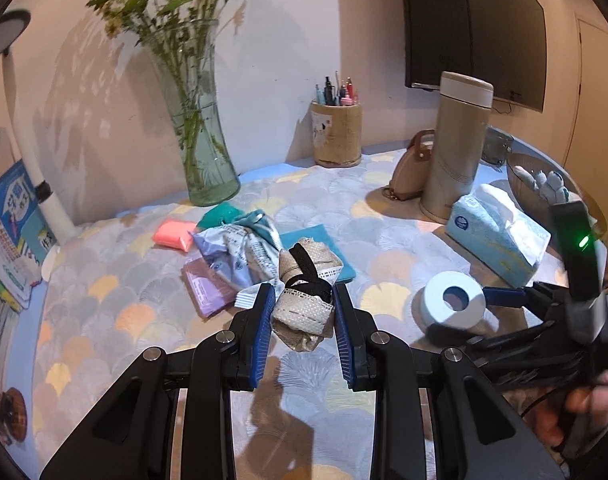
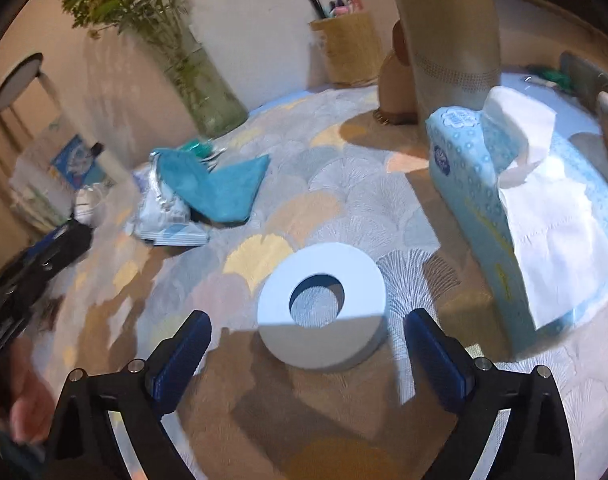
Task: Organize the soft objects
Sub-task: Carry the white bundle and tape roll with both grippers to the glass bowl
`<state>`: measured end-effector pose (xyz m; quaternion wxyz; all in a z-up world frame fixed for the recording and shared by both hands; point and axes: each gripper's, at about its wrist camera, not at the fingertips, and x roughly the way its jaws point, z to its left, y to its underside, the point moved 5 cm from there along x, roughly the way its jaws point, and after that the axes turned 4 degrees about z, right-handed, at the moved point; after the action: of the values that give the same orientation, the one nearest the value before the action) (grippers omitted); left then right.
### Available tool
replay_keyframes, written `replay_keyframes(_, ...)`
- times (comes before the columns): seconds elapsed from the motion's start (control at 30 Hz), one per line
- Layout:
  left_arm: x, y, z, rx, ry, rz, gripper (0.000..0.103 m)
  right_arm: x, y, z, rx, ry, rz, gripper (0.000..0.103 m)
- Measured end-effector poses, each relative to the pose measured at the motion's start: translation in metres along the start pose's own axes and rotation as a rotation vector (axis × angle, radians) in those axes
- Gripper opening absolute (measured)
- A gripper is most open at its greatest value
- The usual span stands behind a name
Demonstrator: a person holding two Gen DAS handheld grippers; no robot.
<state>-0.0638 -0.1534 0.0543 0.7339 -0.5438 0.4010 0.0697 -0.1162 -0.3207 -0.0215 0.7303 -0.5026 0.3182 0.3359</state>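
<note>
Beige cloth bundle [image 1: 304, 300] between fingers [image 1: 264, 320]

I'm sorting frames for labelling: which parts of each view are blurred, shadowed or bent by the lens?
Left wrist view: sharp at the beige lace-trimmed cloth bundle; the flower tops smear, walls bow. Right wrist view: the left side blurs, including the teal cloth; the white paper roll stays fairly crisp, hard shadow in front.

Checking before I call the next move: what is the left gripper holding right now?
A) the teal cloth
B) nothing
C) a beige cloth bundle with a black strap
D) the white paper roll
C: in the left wrist view the left gripper is closed on the beige cloth bundle, lifted off the table; the white paper roll sits apart on the tablecloth.
</note>
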Motion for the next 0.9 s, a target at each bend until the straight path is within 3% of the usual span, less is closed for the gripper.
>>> replay_keyframes(0.07, -0.005, -0.002, -0.007, 0.021, -0.004, -0.006, 0.026, 0.004, 0.002, 0.009, -0.06, 0.101, 0.004, 0.091)
replay_keyframes(0.13, -0.011, -0.008, -0.014, 0.033, 0.001, -0.012, 0.026, 0.003, 0.002, 0.012, -0.098, 0.166, -0.009, 0.065)
replay_keyframes(0.33, -0.035, -0.043, -0.042, 0.032, 0.01, -0.117, 0.026, -0.035, -0.004, 0.0, -0.066, 0.041, -0.081, 0.063)
replay_keyframes(0.47, -0.052, -0.083, -0.078, 0.018, 0.096, -0.198, 0.026, -0.097, -0.021, -0.015, -0.065, 0.048, -0.221, 0.063)
replay_keyframes(0.57, -0.052, -0.106, -0.119, 0.078, 0.132, -0.229, 0.026, -0.145, -0.032, -0.04, -0.026, 0.085, -0.336, 0.064)
replay_keyframes(0.7, -0.034, -0.116, -0.183, 0.183, 0.167, -0.204, 0.026, -0.181, -0.036, -0.097, 0.096, 0.14, -0.422, 0.064)
replay_keyframes(0.77, -0.02, -0.12, -0.219, 0.233, 0.212, -0.175, 0.026, -0.185, -0.035, -0.13, 0.169, 0.183, -0.428, 0.064)
replay_keyframes(0.83, -0.005, -0.122, -0.25, 0.295, 0.208, -0.151, 0.026, -0.186, -0.032, -0.168, 0.261, 0.21, -0.402, 0.064)
replay_keyframes(0.9, 0.012, -0.124, -0.276, 0.355, 0.205, -0.125, 0.026, -0.184, -0.03, -0.206, 0.377, 0.137, -0.362, 0.064)
